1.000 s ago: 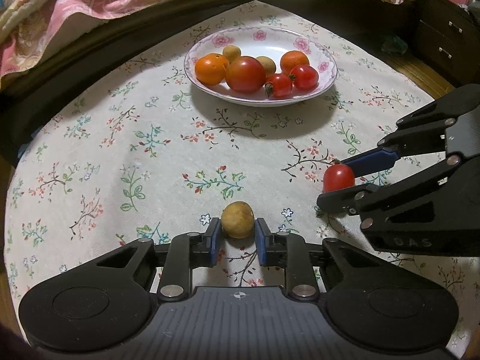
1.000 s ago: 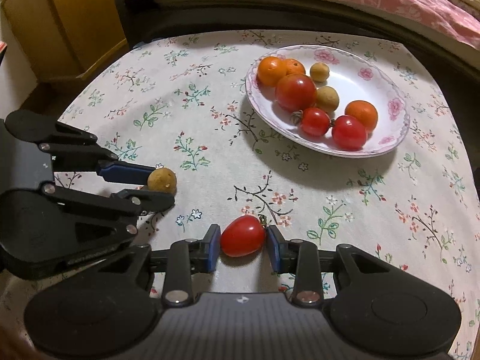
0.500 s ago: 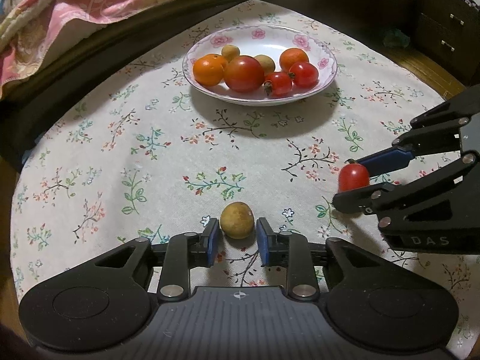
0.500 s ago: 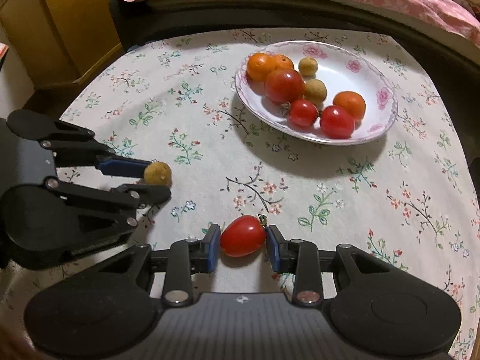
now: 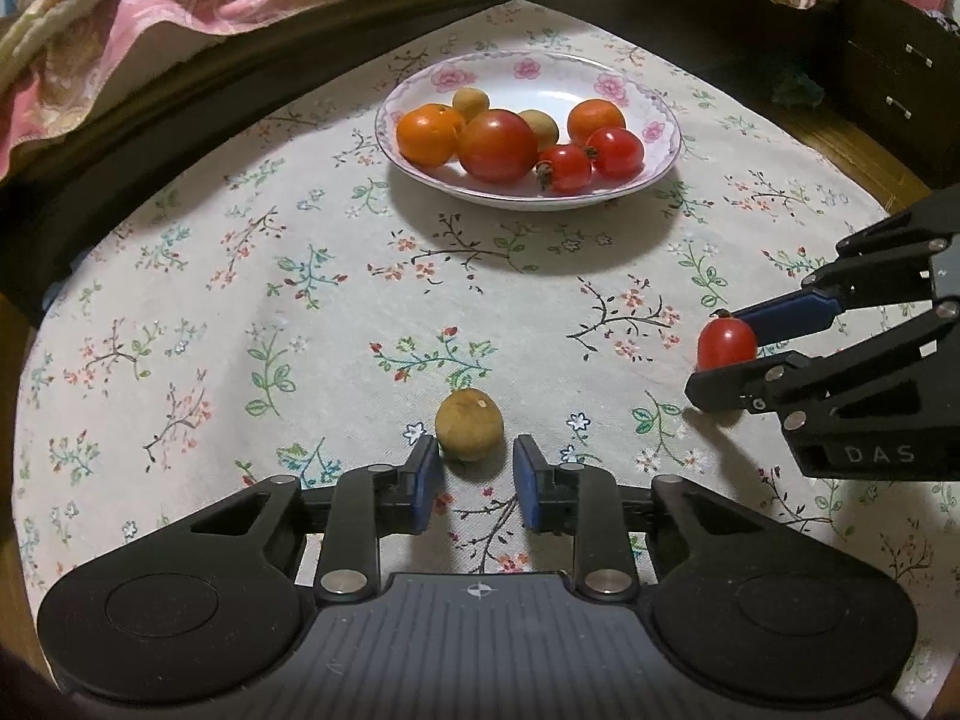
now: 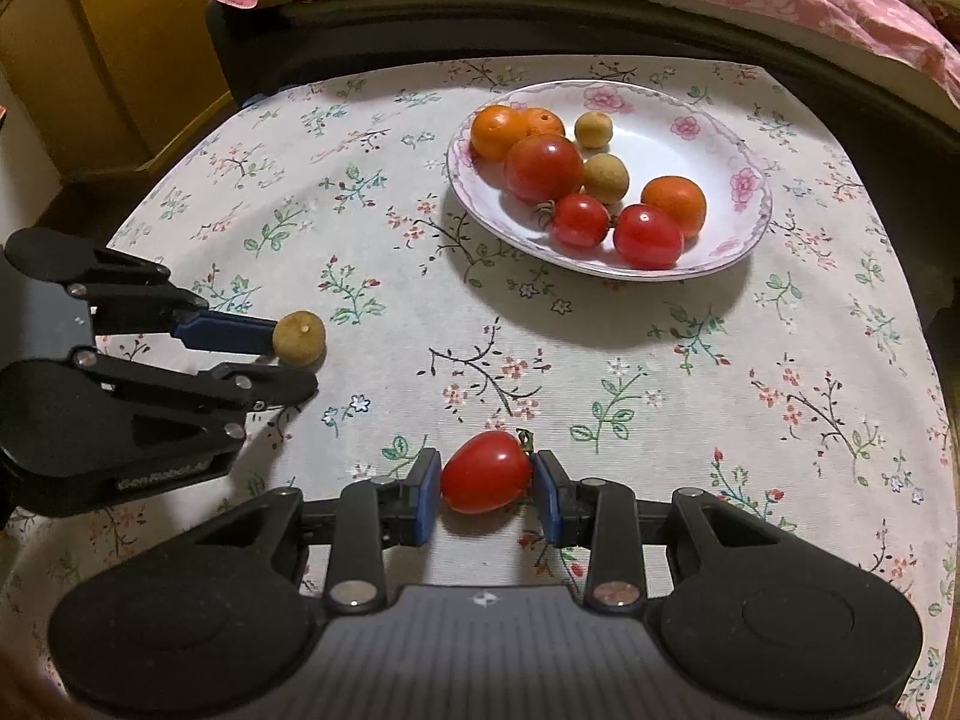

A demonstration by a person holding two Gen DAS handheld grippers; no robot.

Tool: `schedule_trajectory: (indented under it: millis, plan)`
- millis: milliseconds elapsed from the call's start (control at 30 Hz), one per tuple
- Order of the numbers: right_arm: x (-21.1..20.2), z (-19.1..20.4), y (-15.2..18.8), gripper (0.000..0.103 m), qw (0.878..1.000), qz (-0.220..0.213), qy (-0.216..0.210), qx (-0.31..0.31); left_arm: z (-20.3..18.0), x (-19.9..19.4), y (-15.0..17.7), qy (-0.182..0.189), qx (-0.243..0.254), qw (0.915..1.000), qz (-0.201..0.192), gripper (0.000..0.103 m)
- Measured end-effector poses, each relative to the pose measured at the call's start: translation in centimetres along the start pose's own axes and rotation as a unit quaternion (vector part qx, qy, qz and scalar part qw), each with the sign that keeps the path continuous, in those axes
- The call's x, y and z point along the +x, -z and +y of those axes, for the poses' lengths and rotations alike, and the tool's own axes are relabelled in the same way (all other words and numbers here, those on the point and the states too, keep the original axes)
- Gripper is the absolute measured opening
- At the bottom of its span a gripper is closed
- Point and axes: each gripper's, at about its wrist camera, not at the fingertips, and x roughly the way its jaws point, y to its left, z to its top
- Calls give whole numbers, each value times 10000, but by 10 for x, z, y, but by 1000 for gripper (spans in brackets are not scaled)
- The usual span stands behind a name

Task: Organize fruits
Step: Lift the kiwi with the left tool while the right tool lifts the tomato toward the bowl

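A brown longan (image 5: 469,425) lies on the floral tablecloth just past the tips of my left gripper (image 5: 477,468), which is open, with a small gap on the fruit's right side. The right wrist view shows that longan (image 6: 299,339) at the left gripper's (image 6: 294,363) fingertips. My right gripper (image 6: 487,495) is shut on a red cherry tomato (image 6: 487,471), held slightly above the cloth. From the left wrist view the tomato (image 5: 726,345) sits between the right gripper's (image 5: 714,354) fingers. Farther back stands a flowered white plate (image 5: 600,69) holding oranges, tomatoes and longans.
The round table's cloth (image 5: 240,312) runs to its edge on all sides. A bed with a pink quilt (image 5: 180,0) and dark frame borders the far side. Dark drawers (image 5: 900,78) stand at the right, a yellow cabinet (image 6: 120,30) at the left.
My left gripper's fingers have parted a little and the longan now sits slightly forward of the pads. My right gripper has drifted right with the tomato still in it.
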Motion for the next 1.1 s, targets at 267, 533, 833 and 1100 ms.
schedule_trajectory:
  millis: [267,533,833,1100]
  plan:
    - [0,-4,-1,36,10000,-20,-3,53,3,5,-3,-36,-148,9999,-64,44]
    - [1,-5,-2,36,9999,-41,41,100,-1,6,-5,16,-98,9999,-53,32]
    - [-6,-10,-8,36,9994,-265,120,195,-5,-3,-9,65,-41,9999,-150,31]
    - [-8,-10,-11,36,9990,-364,138,225,-7,-11,-19,79,-49,9994,-328,32]
